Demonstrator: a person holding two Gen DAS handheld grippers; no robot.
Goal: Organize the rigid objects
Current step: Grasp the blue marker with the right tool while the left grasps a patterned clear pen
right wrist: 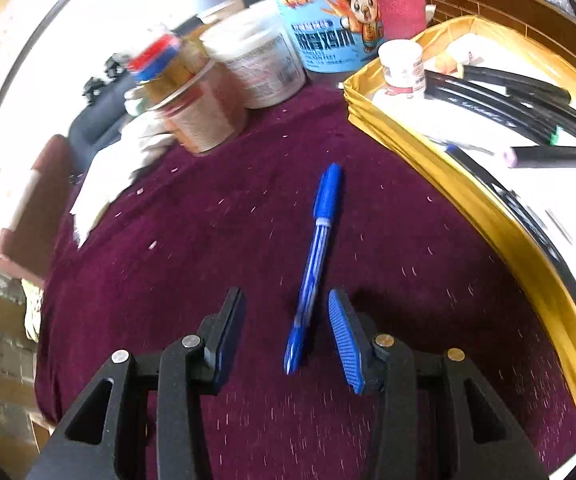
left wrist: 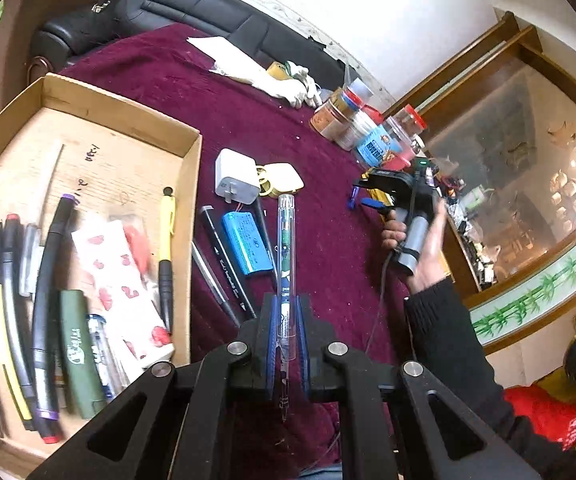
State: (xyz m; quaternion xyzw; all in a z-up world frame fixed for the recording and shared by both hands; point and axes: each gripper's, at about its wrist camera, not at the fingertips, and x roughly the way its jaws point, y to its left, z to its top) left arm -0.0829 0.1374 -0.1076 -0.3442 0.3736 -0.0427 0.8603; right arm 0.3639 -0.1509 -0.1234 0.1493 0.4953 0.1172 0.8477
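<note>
Leftmost, the cardboard box (left wrist: 88,128) holds a blurred row of markers and pens, probably a dozen or so. Just beside its right wall, on the maroon cloth (left wrist: 319,240), lie a white charger (left wrist: 234,176) and a blue battery pack (left wrist: 248,242). The left gripper (left wrist: 286,344) is clamped on a clear pen (left wrist: 286,264), held above the cloth pointing away. Further right, the right gripper (right wrist: 286,328) hangs with its jaws apart over a blue pen (right wrist: 313,260) lying on the cloth, its tip between the pads, untouched. At far right sits a gold tray (right wrist: 487,216) with black markers.
</note>
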